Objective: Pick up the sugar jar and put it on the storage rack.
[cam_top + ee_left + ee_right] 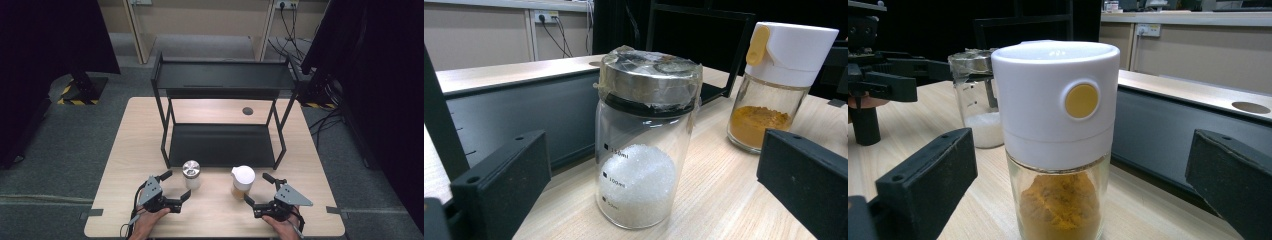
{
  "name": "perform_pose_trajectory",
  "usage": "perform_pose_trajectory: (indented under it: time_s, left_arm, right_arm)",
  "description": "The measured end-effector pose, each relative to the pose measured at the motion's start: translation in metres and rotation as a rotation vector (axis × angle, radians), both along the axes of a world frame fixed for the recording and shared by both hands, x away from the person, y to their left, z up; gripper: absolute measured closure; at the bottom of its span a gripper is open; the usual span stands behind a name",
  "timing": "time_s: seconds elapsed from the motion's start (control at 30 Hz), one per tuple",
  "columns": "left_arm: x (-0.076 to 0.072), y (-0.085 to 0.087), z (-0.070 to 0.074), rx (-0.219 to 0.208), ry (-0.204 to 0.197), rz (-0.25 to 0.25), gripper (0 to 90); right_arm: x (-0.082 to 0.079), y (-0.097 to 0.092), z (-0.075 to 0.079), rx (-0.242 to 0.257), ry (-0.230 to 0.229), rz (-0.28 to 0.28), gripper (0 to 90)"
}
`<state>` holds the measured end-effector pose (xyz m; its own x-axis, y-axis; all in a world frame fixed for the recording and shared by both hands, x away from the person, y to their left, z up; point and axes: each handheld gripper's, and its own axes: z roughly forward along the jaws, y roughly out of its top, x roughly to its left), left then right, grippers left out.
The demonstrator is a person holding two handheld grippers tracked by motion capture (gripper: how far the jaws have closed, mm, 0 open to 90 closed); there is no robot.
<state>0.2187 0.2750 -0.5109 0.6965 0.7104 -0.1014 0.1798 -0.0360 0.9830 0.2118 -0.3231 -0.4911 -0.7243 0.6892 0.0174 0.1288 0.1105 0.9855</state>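
Grippers first: left gripper (pixel 174 186) is spread wide, jaws either side of the salt jar (pixel 191 174) with clear gaps, not touching. Right gripper (pixel 261 189) same story, jaws apart flanking the spice jar (pixel 242 182), no contact. Both jars stand upright on the table (pixel 120 165) near the front edge, just ahead of the black rack (pixel 222 82), side by side but apart. Salt jar (pixel 644 145): clear glass, metal lid with what looks like film or tape over it (hard to tell), white granules filling the bottom part. Spice jar (pixel 1058 145): glass base, tall white plastic cap with a yellow button, yellow-orange powder low in the glass. Judgement: both rigid, smooth, probably slippery and breakable, light to moderate weight. Grab the salt jar on the glass wall below the lid, mid-height; the spice jar across the white cap or the glass just under it, avoiding the button. Surface is pale wood laminate, flat, with a cable hole behind the rack. Room: grey carpet, black curtains both sides, wall sockets and cables at the back.
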Motion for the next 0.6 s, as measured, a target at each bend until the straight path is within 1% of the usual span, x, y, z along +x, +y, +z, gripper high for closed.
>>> perform_pose_trajectory:
  time_s: [0.3, 0.6]
  left_arm:
    - [0.0007, -0.0007, 0.0008, -0.002, 0.003, -0.002, 0.1]
    - [-0.0013, -0.001, 0.0014, 0.003, -0.007, -0.003, 0.1]
  right_arm:
    - [-0.0005, -0.002, -0.0018, 0.014, -0.006, -0.004, 0.5]
    - [-0.0014, -0.0015, -0.0025, 0.018, -0.01, -0.006, 0.5]
